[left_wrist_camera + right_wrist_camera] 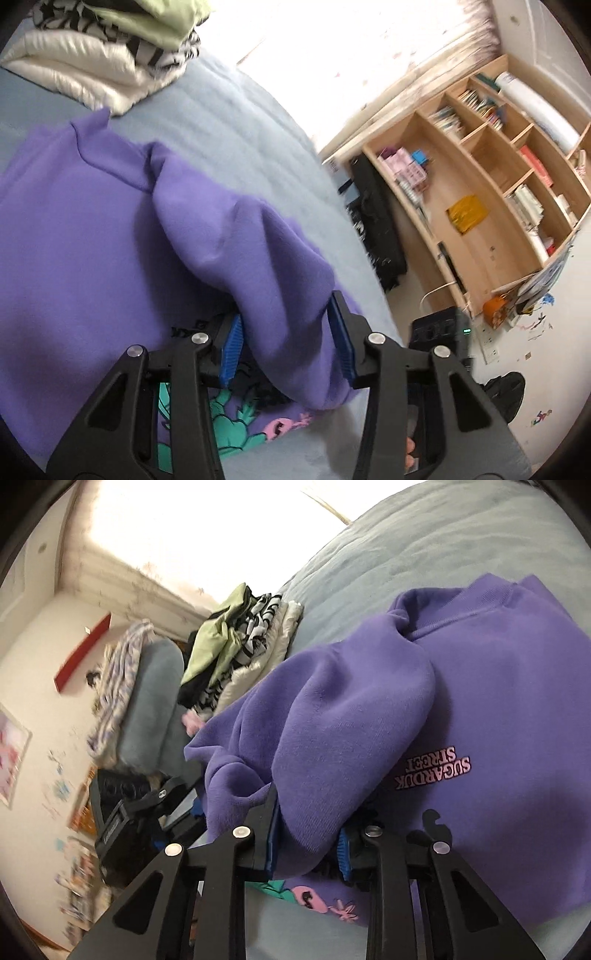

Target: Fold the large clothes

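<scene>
- The bed (236,122), covered in blue-grey, fills most of both views, and the purple sweatshirt (92,236) lies spread on it, print side up.
- A stack of folded clothes (240,646) sits at the far end of the bed, past the sweatshirt.
- A wooden shelf (480,177) stands on the floor to the right.
- The left gripper (288,343) has its fingers pinching a bunched sleeve.
- The right gripper (306,845) looks the same, its fingers clamped on a thick fold of sweatshirt.
</scene>
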Available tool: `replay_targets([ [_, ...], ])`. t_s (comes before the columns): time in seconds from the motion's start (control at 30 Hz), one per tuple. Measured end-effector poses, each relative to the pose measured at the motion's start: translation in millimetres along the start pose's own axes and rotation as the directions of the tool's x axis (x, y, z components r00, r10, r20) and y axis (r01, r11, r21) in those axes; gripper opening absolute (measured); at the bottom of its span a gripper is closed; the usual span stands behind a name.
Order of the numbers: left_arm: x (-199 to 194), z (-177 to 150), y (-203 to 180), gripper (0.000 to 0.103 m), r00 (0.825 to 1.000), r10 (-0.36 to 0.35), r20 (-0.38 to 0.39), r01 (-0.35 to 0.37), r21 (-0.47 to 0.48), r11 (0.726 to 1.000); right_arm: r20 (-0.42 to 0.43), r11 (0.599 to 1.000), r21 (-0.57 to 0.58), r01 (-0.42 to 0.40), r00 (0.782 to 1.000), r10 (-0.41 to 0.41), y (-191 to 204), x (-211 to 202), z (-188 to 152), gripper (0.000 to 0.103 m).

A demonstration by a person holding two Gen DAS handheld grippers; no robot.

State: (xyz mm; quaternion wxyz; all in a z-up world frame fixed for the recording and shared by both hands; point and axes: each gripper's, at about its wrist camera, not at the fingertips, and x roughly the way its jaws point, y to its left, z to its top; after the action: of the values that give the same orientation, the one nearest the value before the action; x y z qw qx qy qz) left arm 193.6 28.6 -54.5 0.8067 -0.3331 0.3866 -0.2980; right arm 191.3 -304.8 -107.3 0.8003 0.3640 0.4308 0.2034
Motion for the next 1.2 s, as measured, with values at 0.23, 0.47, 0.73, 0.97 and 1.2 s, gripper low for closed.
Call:
replay_targets([
  [0.23,-23.9,-6.0,27.3,0.036,0.999,-0.030,0.017,0.031,-0.109,0.994,-0.023,0.995,0.096,0.003,1.000,-0.001,-20.7,11.5,-10.0,0.025],
  [0.47,-24.2,-6.4,23.5,0.003,0.961,0.275,-0.045,-0.277,-0.066,0.959,0.027,0.992,-0.029,0.120,0.992,-0.119,5.9,1.7,-15.0,0.021],
  [0.73,10.3,-26.8,26.5,0.003,0.759,0.625,-0.183,-0.622,0.083,0.779,0.006,0.928,-0.073,0.366,0.930,-0.366,-1.7,25.2,-40.0,0.022],
  [0.97,-2.0,-29.4,-0.6,0.011,0.754,0.645,-0.125,-0.622,0.178,0.762,0.092,0.883,-0.166,0.440,0.898,-0.430,27.3,-13.6,-45.0,0.049],
  [1.2,-26.0,-23.8,-44.6,0.011,0.759,0.649,0.056,-0.643,0.229,0.731,0.263,0.856,-0.286,0.431,0.894,-0.362,79.4,-38.5,-23.8,0.034],
])
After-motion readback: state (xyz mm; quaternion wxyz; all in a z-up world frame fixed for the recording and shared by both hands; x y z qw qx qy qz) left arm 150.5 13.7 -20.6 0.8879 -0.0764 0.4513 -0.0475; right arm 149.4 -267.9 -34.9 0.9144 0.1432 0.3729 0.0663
